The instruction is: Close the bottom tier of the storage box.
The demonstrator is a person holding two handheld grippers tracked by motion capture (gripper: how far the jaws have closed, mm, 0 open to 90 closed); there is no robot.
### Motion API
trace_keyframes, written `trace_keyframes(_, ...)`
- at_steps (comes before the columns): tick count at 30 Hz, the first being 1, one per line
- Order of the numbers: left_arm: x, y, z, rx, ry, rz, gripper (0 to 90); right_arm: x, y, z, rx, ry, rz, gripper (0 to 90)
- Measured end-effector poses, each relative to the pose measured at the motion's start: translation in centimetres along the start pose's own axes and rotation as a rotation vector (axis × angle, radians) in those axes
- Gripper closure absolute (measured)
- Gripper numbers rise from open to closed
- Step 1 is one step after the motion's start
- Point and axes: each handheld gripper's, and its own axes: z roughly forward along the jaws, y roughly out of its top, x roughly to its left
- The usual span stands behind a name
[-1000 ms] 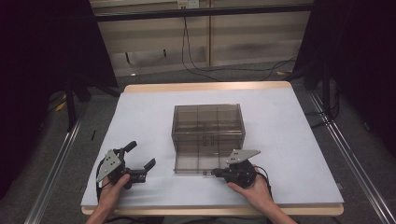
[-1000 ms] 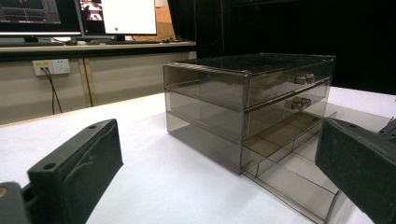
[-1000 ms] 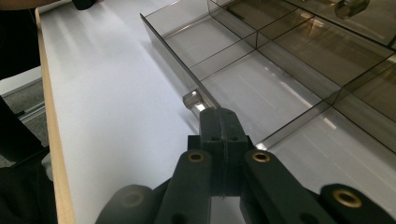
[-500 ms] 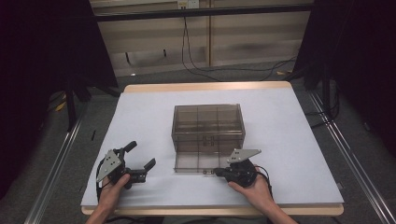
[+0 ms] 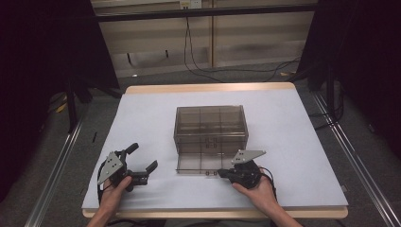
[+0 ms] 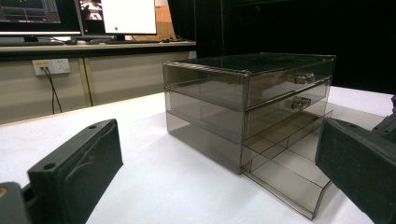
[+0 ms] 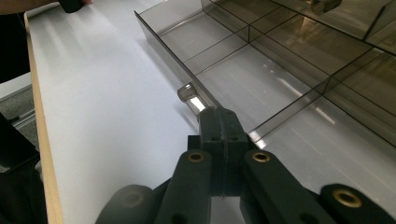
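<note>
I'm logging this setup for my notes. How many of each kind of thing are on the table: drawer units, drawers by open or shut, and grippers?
Drawer unit: 1
Shut drawers: 2, the top drawer and the middle drawer
Open drawers: 1, the bottom drawer
Grippers: 2, the left gripper and the right gripper
Total: 1 unit with 3 drawers, plus 2 grippers

Right gripper [image 7: 219, 122] closed at the handle [image 7: 191, 97] of the open smoky drawer [image 7: 261, 74].
</note>
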Motion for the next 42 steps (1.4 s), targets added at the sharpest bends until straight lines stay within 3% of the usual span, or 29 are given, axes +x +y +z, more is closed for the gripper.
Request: trace_keyframes(42,0.04,0.01,-0.02,0.007,-0.001,0.011,0.5,-0.97,-0.14,-0.55,0.0,-0.039,0.023,90.0)
